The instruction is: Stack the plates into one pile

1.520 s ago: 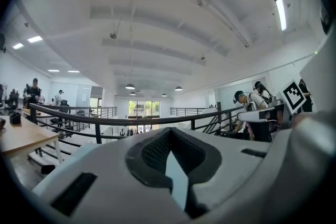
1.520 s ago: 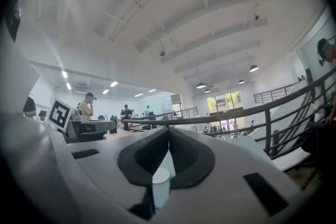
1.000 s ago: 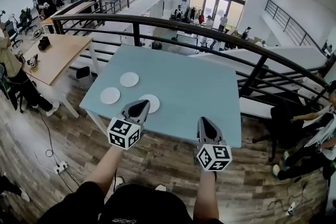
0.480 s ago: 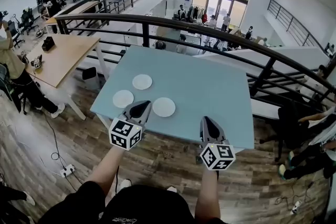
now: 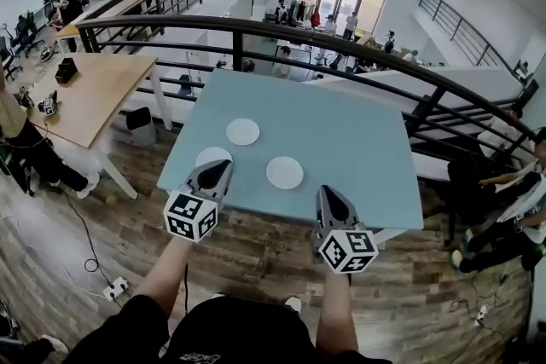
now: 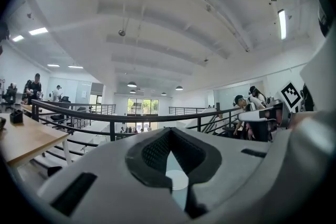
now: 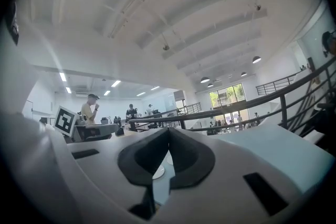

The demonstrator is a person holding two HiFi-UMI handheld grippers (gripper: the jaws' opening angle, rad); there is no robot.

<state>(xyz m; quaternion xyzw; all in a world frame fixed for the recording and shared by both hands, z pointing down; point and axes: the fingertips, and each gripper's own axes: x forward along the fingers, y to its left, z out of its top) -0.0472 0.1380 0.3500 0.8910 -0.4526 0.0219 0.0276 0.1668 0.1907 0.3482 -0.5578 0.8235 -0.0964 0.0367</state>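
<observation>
Desk (image 5: 81, 94): wooden, left of the table and apart from it. The head view shows its whole top, the left gripper view only a corner (image 6: 21, 140).
Left gripper (image 5: 218, 169): jaws closed with nothing between them, at the table's near left edge. From above, only its grey back and marker cube show. Its own view (image 6: 169, 132) shows the dark pads meeting at the tips.
Table (image 5: 358, 141): light blue and square, bearing only the plates.
Left plate (image 5: 211, 155): white, near the table's near left corner. In the head view the left gripper covers its near rim.
Far plate (image 5: 243, 131): white, beyond the left plate and apart from it.
Right plate (image 5: 284, 172): white, near the front edge, between the two grippers. The three plates lie apart, none stacked.
Slot glimpses: the left gripper view shows one plate (image 6: 177, 180) through the gap under its tips. The right gripper view shows a plate rim (image 7: 157, 171) the same way. I cannot tell which plates these are.
Right gripper (image 5: 328, 195): jaws closed and empty, at the table's front edge, right of the right plate. Its own view (image 7: 168, 131) shows the pads together.
Railing (image 5: 358, 51): black, curving behind the table, seen in all three views.
</observation>
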